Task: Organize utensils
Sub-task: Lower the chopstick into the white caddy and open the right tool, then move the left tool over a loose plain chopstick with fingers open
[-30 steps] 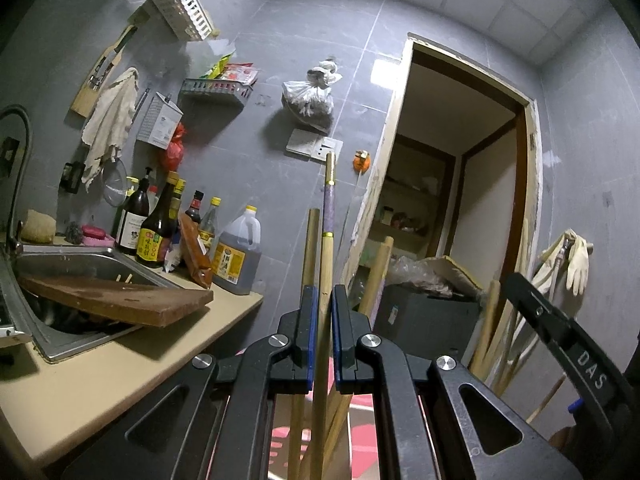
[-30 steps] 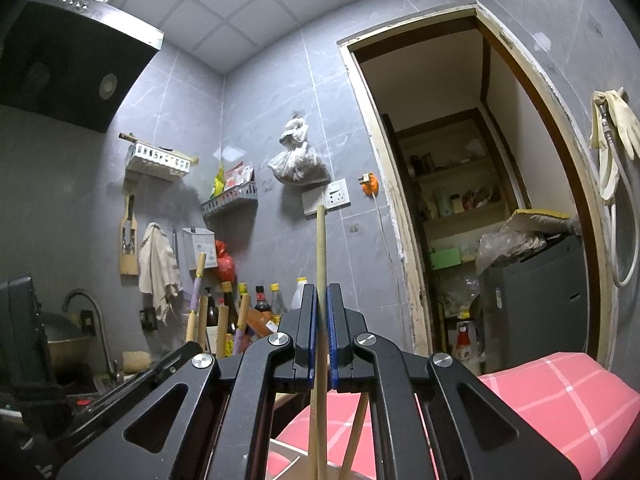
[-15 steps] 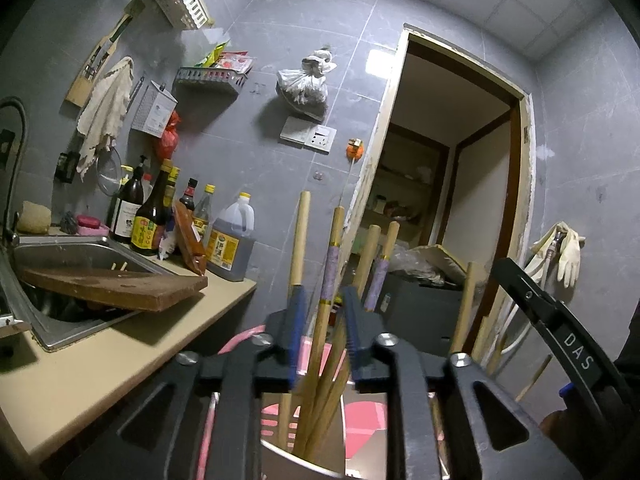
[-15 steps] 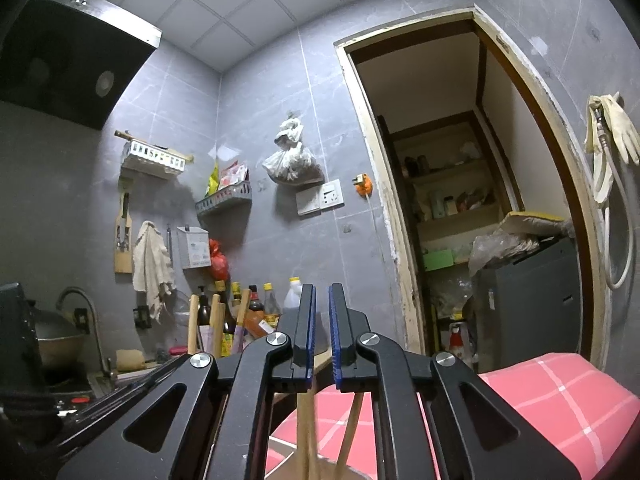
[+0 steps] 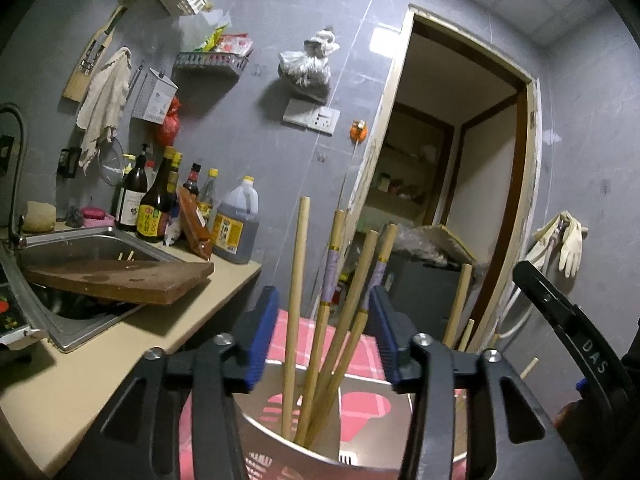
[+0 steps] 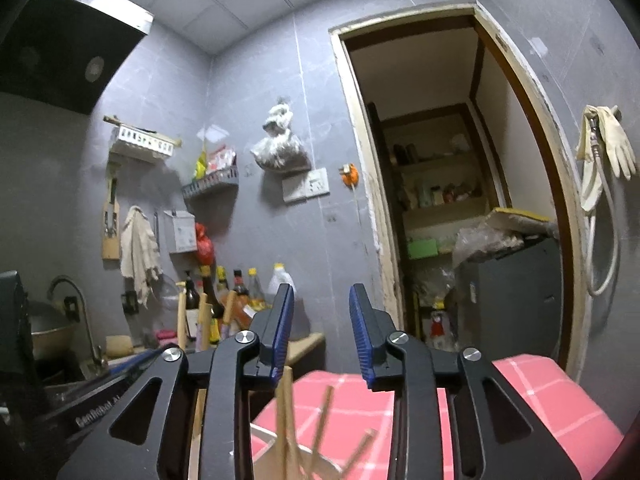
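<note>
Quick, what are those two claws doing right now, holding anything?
Left claw: opening, gripping nothing; chopsticks stand loose between its fingers in the holder.
Right claw: opening, holding nothing.

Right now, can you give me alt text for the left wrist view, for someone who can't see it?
The left gripper is opening its blue fingers around four chopsticks that stand loose in a metal holder, touching none. Beyond lie a red checked cloth, a counter with a sink, a cutting board and bottles, and an open doorway.
</note>
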Demonstrator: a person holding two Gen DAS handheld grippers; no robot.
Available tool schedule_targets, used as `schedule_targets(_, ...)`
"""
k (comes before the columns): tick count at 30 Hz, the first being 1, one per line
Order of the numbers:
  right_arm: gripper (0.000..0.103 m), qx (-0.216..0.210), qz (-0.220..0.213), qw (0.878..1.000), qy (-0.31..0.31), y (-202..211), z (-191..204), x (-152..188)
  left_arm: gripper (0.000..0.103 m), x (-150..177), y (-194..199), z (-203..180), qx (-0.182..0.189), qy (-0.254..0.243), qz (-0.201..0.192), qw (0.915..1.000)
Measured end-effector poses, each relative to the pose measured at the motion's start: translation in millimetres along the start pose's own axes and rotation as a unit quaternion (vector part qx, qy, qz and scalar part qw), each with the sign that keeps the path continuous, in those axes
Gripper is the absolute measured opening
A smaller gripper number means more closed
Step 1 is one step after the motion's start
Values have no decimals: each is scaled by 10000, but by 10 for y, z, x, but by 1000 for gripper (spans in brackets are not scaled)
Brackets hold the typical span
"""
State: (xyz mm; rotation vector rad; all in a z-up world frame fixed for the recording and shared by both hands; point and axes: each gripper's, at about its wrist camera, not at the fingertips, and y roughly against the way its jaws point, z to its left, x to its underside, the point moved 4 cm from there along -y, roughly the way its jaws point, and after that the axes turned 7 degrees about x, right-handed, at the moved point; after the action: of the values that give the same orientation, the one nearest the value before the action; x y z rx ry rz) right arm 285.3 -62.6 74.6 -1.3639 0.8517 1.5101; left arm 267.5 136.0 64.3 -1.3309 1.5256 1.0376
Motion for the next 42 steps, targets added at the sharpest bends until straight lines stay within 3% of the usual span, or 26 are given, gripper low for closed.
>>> schedule_targets(2,38,8,126,9999,-20,73,-94,-24,51,7,8,-64,38,-54,139,9999)
schedule_targets(6,52,66,190,9998,29,240,-236,-59,53,68,64,-274,152,-321,329,9988)
schedule_targets(10,57,164,301,9994,106,442,-375,-72,63,129,149,-468,239,-445,403,9979)
schedule_targets(12,68,227,316,9992,93,555,-451,-84,70,151,184,-554,300,-453,432,9976)
schedule_targets(19,88,426,449,9979,196,837,-664,-98,95,258,315,-839,499,-580,626,9951)
schedule_targets(22,103,523,534,9965,371,936,-767,-64,96,357,354,-939,529,-657,753,9936)
schedule_targets(36,103,890,1688,9799,584,1029,-1271,316,98,943,321,-1288,433,-788,1532,9841)
schedule_targets(42,103,991,2478,9627,455,894,-1450,567,98,1137,251,-1259,169,-733,1811,9806)
